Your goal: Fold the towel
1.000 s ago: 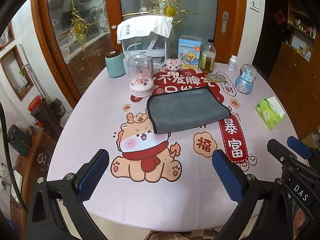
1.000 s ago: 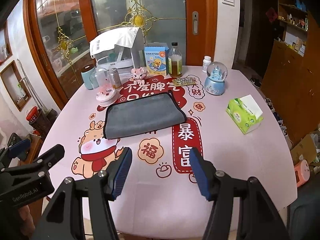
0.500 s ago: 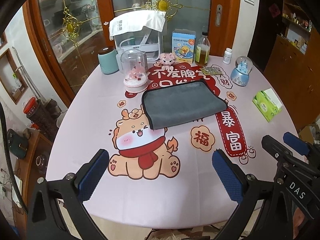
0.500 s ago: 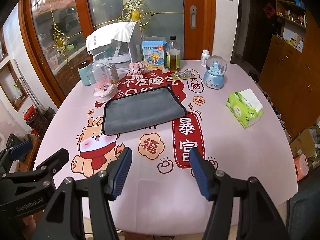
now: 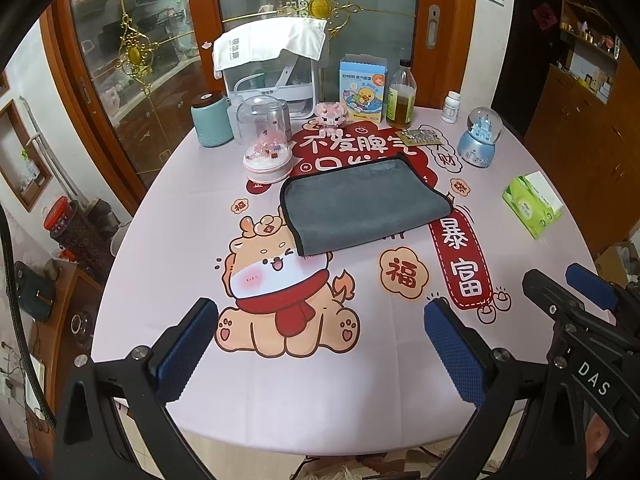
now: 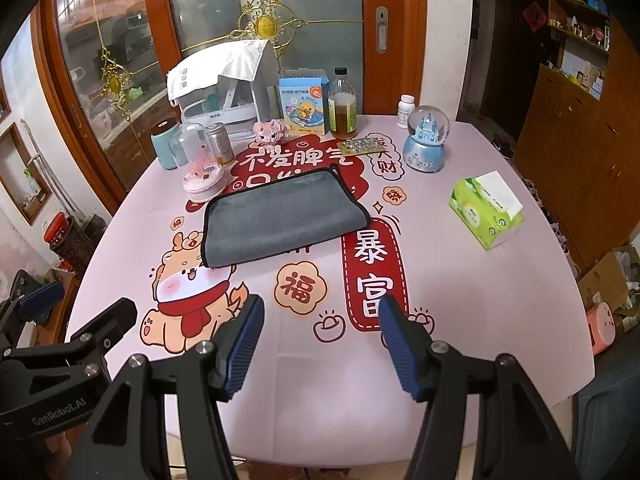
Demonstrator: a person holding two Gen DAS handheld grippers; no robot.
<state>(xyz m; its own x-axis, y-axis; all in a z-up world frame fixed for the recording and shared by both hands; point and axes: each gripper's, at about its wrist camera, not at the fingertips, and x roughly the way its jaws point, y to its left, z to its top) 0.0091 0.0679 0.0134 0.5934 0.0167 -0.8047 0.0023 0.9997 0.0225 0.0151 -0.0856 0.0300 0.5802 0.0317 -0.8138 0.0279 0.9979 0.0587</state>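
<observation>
A grey towel (image 5: 362,204) with a dark hem lies flat, folded in a rectangle, in the middle of the round table with a pink printed cloth (image 5: 192,248). It also shows in the right wrist view (image 6: 280,218). My left gripper (image 5: 320,344) is open and empty above the table's near edge, well short of the towel. My right gripper (image 6: 320,340) is open and empty, also near the front edge. The right gripper shows at the right of the left wrist view (image 5: 576,292), and the left gripper at the left of the right wrist view (image 6: 80,320).
At the back stand a teal canister (image 5: 210,120), a glass dome ornament (image 5: 266,144), a white covered appliance (image 5: 272,68), a blue box (image 5: 362,88), an oil bottle (image 5: 402,98), a pill bottle (image 5: 452,107) and a snow globe (image 5: 480,138). A green tissue box (image 5: 532,204) lies at the right.
Both grippers have drawn back and risen a little from the towel, so more of the table shows. The towel has not moved. Both grippers stay open.
</observation>
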